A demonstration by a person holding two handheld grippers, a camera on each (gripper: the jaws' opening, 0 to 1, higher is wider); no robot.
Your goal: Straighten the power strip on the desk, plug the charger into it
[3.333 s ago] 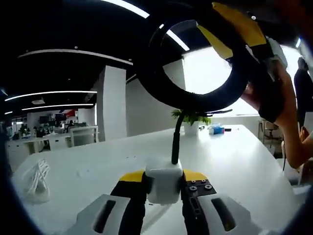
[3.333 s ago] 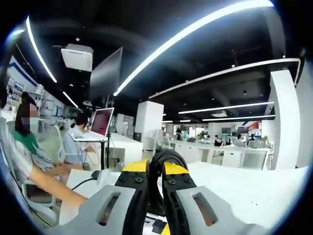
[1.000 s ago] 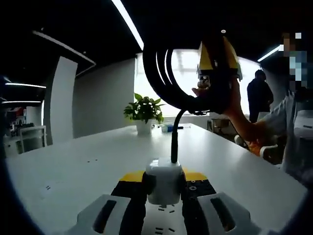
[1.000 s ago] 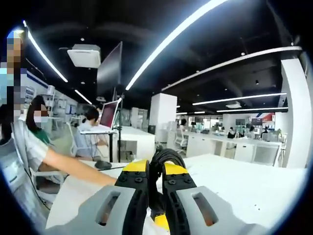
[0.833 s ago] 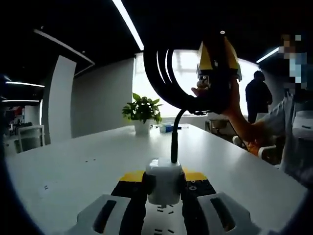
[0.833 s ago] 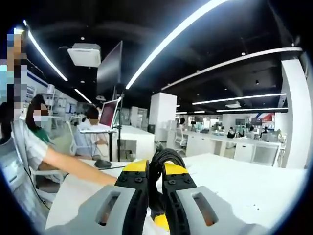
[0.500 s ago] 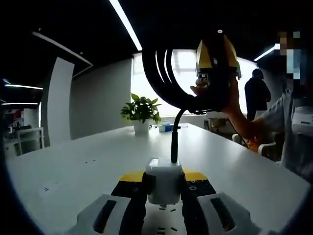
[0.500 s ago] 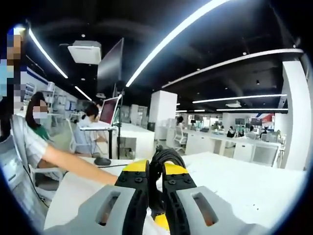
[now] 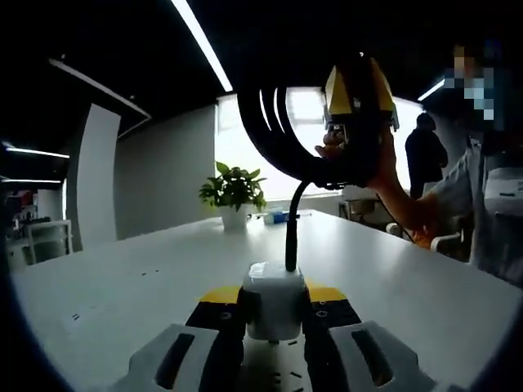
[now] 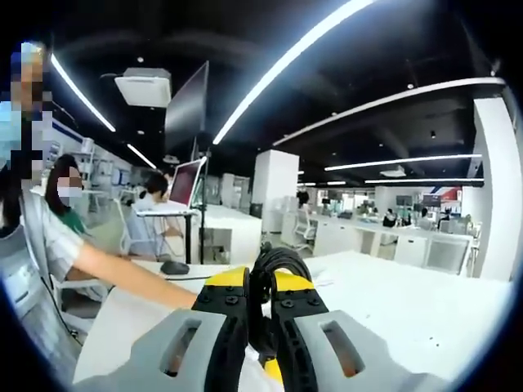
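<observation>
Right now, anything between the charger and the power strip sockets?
Nothing visible. The left gripper is shut on the charger, right above the power strip, whose slots show just below it between the jaws. The right gripper holds the coiled cable up, off the desk.

Both views skim the desk (image 9: 425, 282) — facing apart.

Ahead of the left jaws the white table (image 9: 409, 278) is lying bare and wide. A potted plant (image 9: 233, 196) is standing far ahead. Above the jaws, the black cable (image 9: 274, 139) is looping, blocking the way up.
</observation>
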